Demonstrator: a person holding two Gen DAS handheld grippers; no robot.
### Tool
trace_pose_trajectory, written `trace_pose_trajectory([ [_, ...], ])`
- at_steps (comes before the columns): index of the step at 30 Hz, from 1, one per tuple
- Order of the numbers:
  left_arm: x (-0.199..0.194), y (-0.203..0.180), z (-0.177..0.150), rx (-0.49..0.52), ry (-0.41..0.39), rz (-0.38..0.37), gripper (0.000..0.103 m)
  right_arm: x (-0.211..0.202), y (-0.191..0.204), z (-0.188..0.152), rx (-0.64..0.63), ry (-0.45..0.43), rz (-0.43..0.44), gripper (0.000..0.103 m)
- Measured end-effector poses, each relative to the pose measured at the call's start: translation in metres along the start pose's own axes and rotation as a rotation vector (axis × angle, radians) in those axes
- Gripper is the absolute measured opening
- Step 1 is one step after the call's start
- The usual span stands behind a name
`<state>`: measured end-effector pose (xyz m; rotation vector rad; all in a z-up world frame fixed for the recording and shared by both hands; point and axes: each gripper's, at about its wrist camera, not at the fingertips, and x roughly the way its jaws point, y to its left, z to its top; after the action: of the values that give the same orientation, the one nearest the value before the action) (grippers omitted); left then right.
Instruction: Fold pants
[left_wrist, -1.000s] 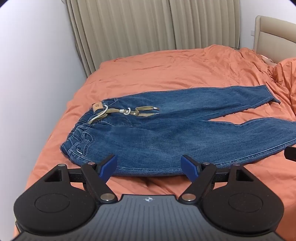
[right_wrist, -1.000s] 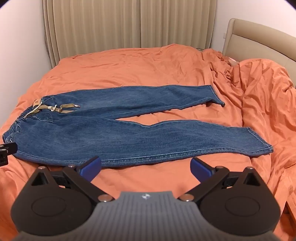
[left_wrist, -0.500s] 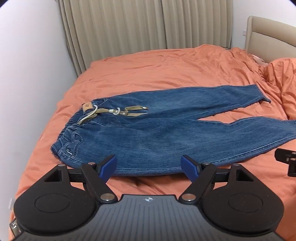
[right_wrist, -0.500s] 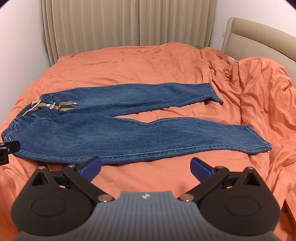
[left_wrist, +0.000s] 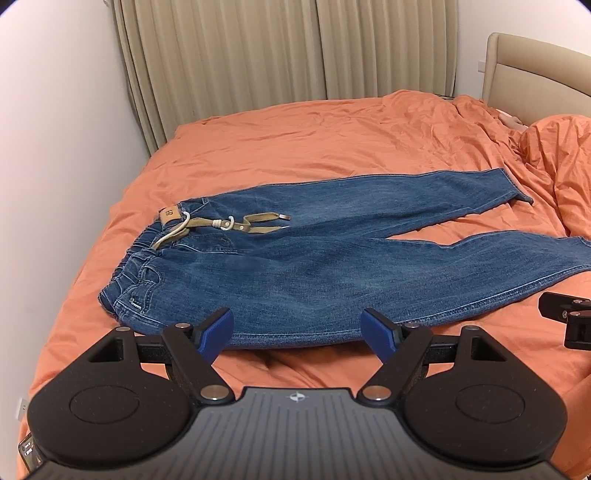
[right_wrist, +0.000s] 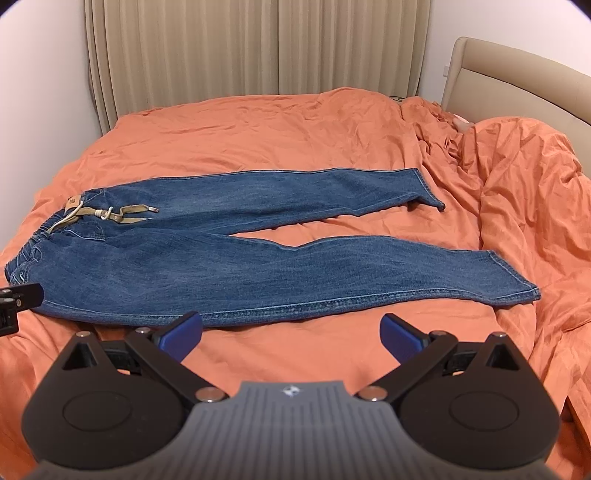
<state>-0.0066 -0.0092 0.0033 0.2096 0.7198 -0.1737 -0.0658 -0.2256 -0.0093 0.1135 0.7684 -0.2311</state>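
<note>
The jeans (right_wrist: 236, 258) lie flat on the bed (right_wrist: 295, 129), legs apart in a V, ready for folding. The left tool (left_wrist: 297, 328) faces the waist end, the right tool (right_wrist: 291, 332) the near leg; both spread wide, gripping nothing.

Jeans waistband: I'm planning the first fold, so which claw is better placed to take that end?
Left. The left claw hovers open near the jeans waistband; the right claw faces the leg section.
</note>
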Motion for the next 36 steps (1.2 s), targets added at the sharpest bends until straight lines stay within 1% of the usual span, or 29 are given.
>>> trace_pose_trajectory([
  [12,-0.0069,-0.0033,-0.0028,0.008,-0.002,-0.013,0.092,-0.0008,0.0009,-0.0002,-0.012,-0.002,0.008,0.098],
  [36,-0.003,-0.0049,-0.0016,0.023,0.001,-0.019,0.092,0.0016,0.0011,-0.0011,-0.004,0.014,0.017,0.098],
])
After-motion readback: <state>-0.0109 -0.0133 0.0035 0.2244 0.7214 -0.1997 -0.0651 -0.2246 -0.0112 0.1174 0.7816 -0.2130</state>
